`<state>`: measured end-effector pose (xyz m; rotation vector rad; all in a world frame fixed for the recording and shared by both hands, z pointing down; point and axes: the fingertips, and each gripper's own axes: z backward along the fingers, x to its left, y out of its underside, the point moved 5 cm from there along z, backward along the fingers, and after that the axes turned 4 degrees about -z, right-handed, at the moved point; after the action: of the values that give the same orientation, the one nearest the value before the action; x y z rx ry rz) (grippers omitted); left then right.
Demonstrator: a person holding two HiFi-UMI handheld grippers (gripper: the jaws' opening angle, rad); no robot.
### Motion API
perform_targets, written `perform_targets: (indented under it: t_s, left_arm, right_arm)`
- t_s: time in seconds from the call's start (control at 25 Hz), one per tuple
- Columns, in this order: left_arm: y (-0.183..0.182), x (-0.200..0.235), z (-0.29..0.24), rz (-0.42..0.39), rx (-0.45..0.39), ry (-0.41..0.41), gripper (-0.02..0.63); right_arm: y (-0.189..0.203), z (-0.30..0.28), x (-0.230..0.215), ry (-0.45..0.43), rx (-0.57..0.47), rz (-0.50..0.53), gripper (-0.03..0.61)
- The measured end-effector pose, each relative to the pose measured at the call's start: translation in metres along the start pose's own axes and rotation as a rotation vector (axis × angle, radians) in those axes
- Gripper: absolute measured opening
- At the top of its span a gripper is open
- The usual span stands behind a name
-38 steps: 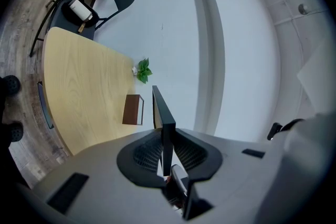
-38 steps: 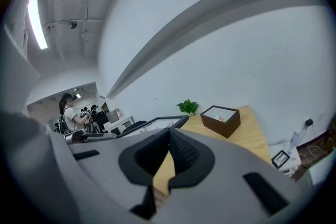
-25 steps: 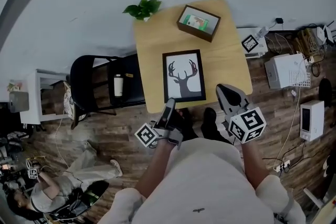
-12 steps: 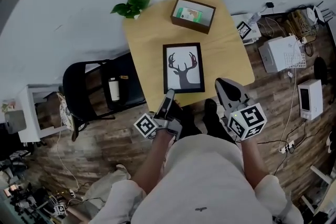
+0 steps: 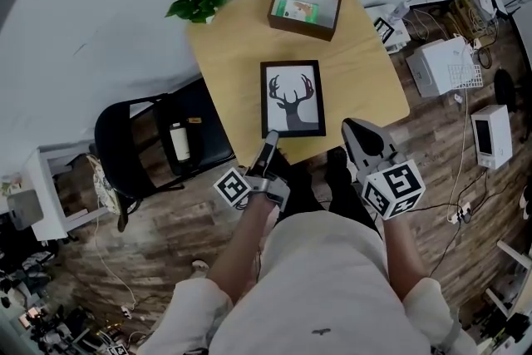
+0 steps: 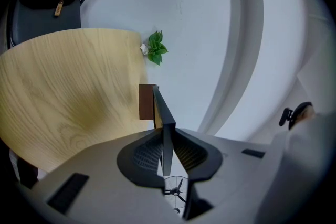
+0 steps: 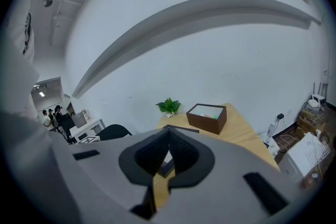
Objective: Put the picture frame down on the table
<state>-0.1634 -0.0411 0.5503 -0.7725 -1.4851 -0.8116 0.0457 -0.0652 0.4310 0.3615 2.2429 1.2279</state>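
Currently your left gripper [image 5: 270,149] clamps the black deer-print picture frame [image 5: 293,98] flat over the light wooden table [image 5: 233,54] for lowering; your right gripper [image 5: 352,129] is closed, empty.

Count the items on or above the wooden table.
3: the picture frame, central, in the left gripper; the brown box at the far right; the plant at the far left corner.

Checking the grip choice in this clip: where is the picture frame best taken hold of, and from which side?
Its thin near edge, from the person's side. The picture frame lies flat over the table, so only its rim fits between jaws; the left gripper is shut on that edge.
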Motion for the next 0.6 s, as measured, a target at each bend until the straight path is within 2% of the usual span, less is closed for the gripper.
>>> perform_targets:
  t_s: [0.6]
  left_arm:
    - [-0.028,0.043,-0.016,0.028,0.008,-0.071,0.064]
  right_arm:
    - [0.007,-0.029,0.008,0.039,0.022,-0.027,-0.002]
